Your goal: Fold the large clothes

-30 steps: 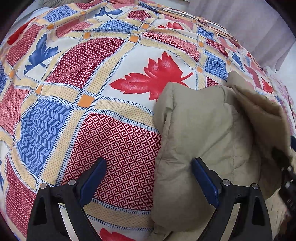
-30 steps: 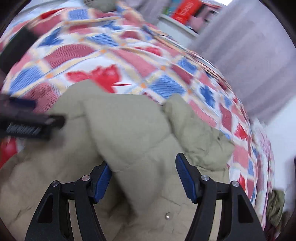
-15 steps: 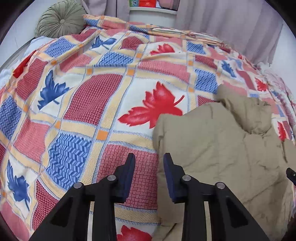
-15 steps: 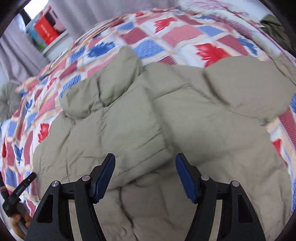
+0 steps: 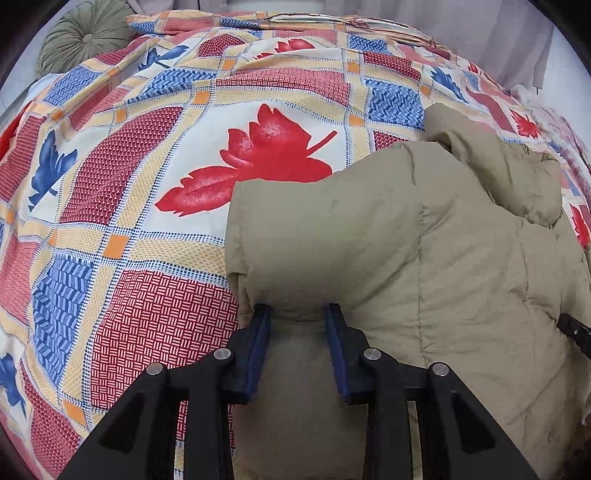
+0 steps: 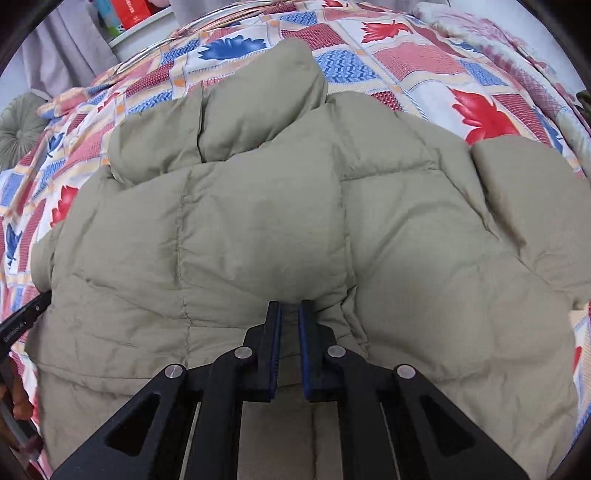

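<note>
A khaki puffer jacket [image 5: 406,240] lies spread on a patchwork bedspread [image 5: 147,192], its collar toward the far side. My left gripper [image 5: 298,310] is shut on a thick padded fold at the jacket's left edge, and fabric bulges between the blue pads. In the right wrist view the jacket [image 6: 258,221] fills the middle. My right gripper [image 6: 289,306] is shut there, pinching a thin ridge of fabric near the near hem. The left gripper's black tip [image 6: 22,321] shows at that view's left edge, held by a hand [image 6: 18,398].
A round green cushion [image 5: 81,37] rests at the bed's far left corner. Grey curtains [image 6: 66,48] and a shelf with books [image 6: 129,14] stand behind the bed. A pale floral cloth [image 6: 480,33] lies along the far right side.
Both grippers went from wide open to shut on the jacket. The right gripper swung over the jacket and came down onto it. The left gripper shifted right, onto the jacket's edge.
</note>
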Available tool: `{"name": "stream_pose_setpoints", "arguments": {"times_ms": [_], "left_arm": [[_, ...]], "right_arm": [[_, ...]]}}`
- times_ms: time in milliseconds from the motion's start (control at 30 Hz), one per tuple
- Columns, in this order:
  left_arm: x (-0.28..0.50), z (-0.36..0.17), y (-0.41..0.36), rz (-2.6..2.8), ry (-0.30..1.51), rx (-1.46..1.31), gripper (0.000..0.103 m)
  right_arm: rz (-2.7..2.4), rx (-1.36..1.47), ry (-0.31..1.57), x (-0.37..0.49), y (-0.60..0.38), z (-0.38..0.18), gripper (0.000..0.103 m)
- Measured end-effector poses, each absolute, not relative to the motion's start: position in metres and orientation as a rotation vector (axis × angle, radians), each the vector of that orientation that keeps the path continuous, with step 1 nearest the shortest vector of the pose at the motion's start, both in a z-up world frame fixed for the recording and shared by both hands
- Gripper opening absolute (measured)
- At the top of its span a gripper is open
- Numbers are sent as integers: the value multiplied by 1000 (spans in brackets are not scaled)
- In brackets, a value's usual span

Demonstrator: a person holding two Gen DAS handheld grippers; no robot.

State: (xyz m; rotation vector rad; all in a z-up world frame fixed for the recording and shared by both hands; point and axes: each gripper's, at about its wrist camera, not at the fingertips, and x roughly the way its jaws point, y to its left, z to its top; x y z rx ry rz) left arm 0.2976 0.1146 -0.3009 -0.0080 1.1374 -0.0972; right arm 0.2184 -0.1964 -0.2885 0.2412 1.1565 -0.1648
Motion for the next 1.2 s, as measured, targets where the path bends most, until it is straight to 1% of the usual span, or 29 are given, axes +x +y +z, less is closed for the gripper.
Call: {"name": "stream_pose_setpoints", "arguments": {"times_ms": [133,233,267,300,433,667,700,733,767,800,833,867,900,933,967,1200], "left_arm": [[299,-295,112,-71,1150,7,34],[295,-281,111,-45,1149,31,34],[292,-275,110,-44,1141,42,34],[289,-270,109,-44,1141,49,34],[275,-255,104,-41,1175,34,34],[236,-234,62,-89,1198,51,34],[230,-231,53,-100,1198,60,34],[224,-229,43,-114,1196,73,34],[218,-226,35,-126,1194,84,34],[213,-224,27,-138,1194,92,34],[208,-223,18,-153,1198,96,34],[204,-223,10,-166,1205,98,39],[201,-222,4,-175,1213,99,70],[196,-221,-3,-179,1213,98,84],[190,-217,-9,-177,1190,89,90],[170,-218,-54,-230,1226,110,90]], "right_arm": [[-153,252,1158,216,-200,-283,8],[-167,279,1155,205,-215,-271,9],[-165,297,1154,201,-222,-266,9],[-159,319,1156,196,-228,-262,13],[-133,399,1171,176,-245,-253,13],[-86,527,1219,140,-260,-249,14],[-78,542,1226,135,-261,-248,19],[-75,552,1232,131,-262,-247,31],[-75,563,1234,125,-264,-246,37],[-74,573,1230,121,-267,-244,45],[-69,584,1228,116,-269,-242,47],[-66,590,1230,112,-272,-241,47],[-64,597,1232,108,-276,-240,47],[-66,604,1234,104,-279,-239,48],[-70,611,1234,100,-284,-238,48],[-91,635,1225,78,-315,-234,58]]}}
